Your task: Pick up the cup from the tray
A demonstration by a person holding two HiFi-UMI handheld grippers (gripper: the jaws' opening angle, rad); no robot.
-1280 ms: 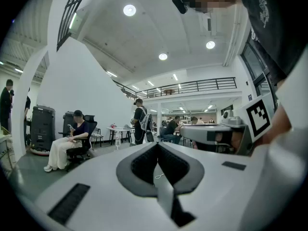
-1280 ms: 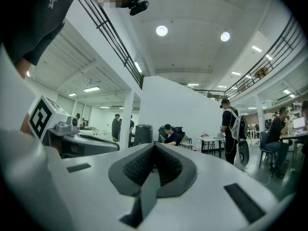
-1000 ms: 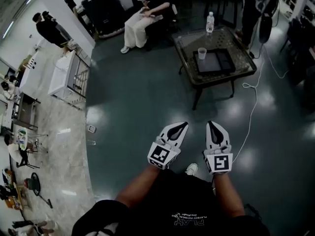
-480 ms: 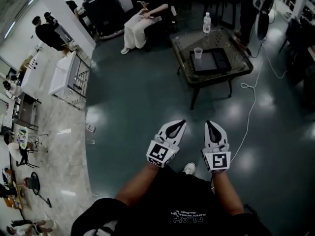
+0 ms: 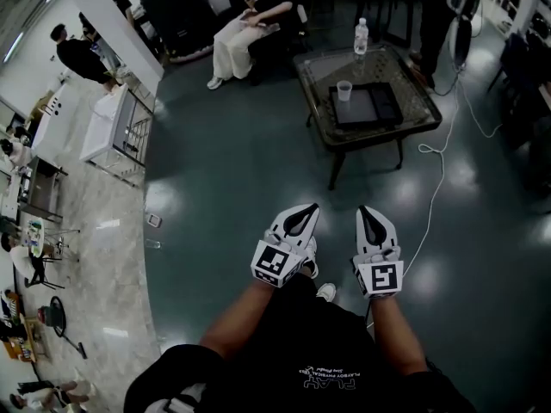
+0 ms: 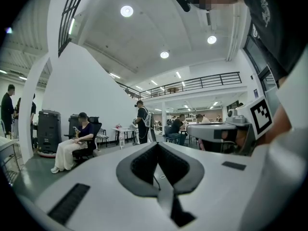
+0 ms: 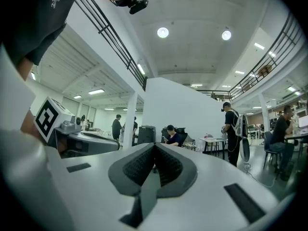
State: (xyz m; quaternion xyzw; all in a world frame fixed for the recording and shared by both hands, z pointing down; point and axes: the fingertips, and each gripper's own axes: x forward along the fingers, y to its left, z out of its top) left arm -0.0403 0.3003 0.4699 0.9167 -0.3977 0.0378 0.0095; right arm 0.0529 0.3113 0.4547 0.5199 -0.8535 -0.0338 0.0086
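Cup (image 5: pixel 344 90): translucent, tapered, upright at the tray's upper-left corner, upper right of the head view.
Tray (image 5: pixel 368 108): black, flat, rectangular.
Bench (image 5: pixel 419 110): patterned glass top, dark metal frame.
Left hand-held gripper (image 5: pixel 310 206): white shell, ribbed dark pads, closed, empty, lower centre.
Right hand-held gripper (image 5: pixel 362 209): same build, closed, empty, well apart from the cup.

A tray (image 5: pixel 368 108) is set on the table (image 5: pixel 424 110), with the cup (image 5: pixel 344 90) at its far left corner. A bottle (image 5: pixel 361 37) is placed behind the tray. A seated person (image 5: pixel 250 33) is located behind and left of the table. The left gripper (image 5: pixel 306 211) and right gripper (image 5: pixel 366 213) are held side by side, well before it.
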